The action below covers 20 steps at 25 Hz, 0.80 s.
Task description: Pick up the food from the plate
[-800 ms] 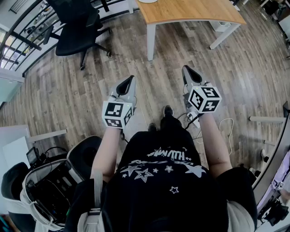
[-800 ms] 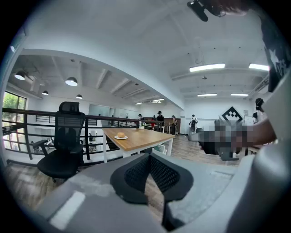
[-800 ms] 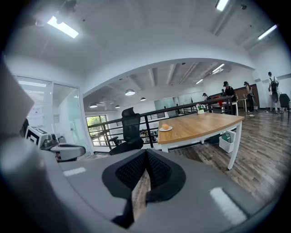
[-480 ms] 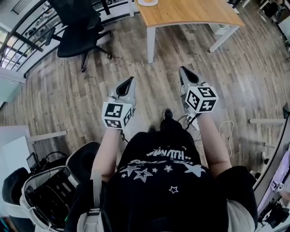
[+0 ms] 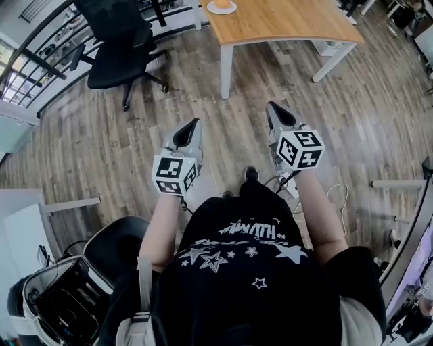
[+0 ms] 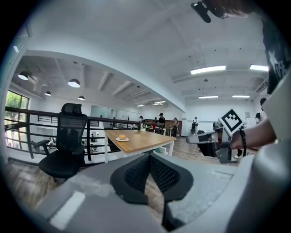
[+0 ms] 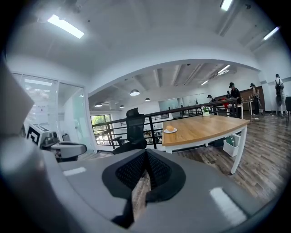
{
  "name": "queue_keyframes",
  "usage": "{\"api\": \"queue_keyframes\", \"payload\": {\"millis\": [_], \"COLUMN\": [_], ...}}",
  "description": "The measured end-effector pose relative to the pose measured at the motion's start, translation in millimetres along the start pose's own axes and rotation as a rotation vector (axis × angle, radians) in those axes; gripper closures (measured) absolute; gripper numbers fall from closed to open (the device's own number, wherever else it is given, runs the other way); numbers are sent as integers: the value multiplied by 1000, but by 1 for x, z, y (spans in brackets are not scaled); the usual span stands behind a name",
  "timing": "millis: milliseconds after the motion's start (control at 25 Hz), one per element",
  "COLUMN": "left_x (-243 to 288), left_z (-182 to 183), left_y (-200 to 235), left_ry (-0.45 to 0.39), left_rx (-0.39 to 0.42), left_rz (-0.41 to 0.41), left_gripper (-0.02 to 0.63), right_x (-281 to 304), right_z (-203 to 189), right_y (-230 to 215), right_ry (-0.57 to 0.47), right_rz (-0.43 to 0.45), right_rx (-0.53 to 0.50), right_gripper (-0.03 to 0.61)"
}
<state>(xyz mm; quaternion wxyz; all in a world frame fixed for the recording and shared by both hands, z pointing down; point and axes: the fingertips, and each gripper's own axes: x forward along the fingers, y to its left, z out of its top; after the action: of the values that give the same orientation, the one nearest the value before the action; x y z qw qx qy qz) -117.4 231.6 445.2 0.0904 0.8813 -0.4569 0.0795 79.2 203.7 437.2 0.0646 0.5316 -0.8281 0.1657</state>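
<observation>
A black mesh chair (image 5: 118,51) stands at upper left. The grey left tool (image 5: 195,124), with dimpled black pads, is closed and empty. At top centre, round golden food (image 7: 169,128) sits on a white plate (image 5: 230,9) on the pale wooden surface (image 5: 284,17). The right tool (image 5: 270,107) is closed too, holding nothing.

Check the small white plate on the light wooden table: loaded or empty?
Loaded: a round golden-brown piece of food sits on the small white plate on the light wooden table. What kind of food: cannot tell.
</observation>
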Motion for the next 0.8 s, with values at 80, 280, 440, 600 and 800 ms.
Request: {"api": "queue_keyframes", "payload": {"millis": [80,280,440,600,800], "left_x": [1,9,31,65,105], "left_z": [-2,-22,-25,-22,-9], "left_y": [2,9,20,51,72], "left_ry": [1,23,29,59,82], "left_rx": [-3,-41,-43,-57,-54], "left_rz": [3,26,38,92,134], "left_gripper": [612,612,612,612,612], "right_x": [1,13,40,96,143], "right_z": [-1,-12,-16,-18,10], "right_y": [1,-7,-36,-61,-89], "right_ry": [-3,4,8,45,31], "right_rz": [2,12,-19,-12,22], "right_rx": [-5,-6,4,-18,-25], "right_gripper": [577,577,577,577,576]}}
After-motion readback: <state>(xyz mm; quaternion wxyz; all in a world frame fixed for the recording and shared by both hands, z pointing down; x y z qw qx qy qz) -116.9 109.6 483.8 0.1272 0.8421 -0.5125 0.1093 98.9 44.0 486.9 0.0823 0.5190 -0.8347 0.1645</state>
